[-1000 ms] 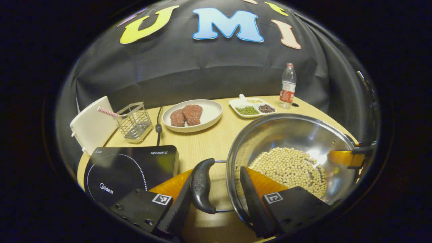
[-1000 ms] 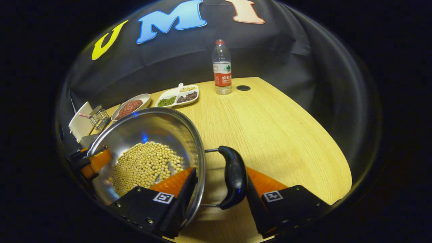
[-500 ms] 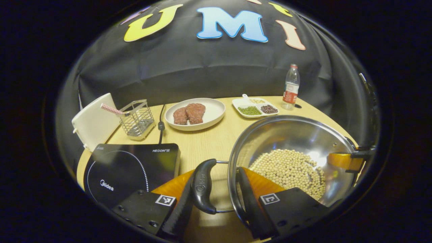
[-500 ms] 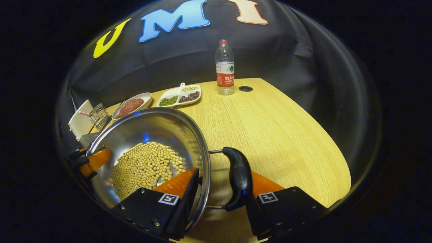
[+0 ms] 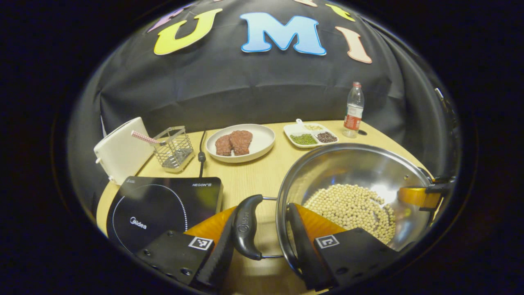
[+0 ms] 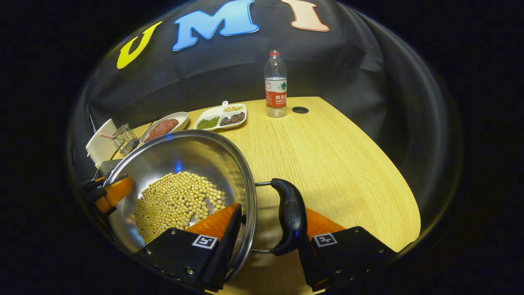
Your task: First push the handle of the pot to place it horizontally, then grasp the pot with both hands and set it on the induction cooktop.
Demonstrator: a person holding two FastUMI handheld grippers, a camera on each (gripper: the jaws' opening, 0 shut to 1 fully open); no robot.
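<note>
As tongs (image 5: pixel 266 223) (image 6: pixel 267 223) seemingly grip pot (image 5: pixel 352 166), lettered cooktop (image 5: pixel 163 203)

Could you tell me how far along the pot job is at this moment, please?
Done: both pot handles lie horizontal. In hand: the left gripper spans one handle and the pot wall, the right gripper spans the other handle likewise; the pot with soybeans looks gripped on both sides. Left: carry it to the induction cooktop, which stands bare beside it.

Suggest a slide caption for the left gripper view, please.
Left gripper clamps the handle and rim of a bean-filled pot beside the induction cooktop.
</note>
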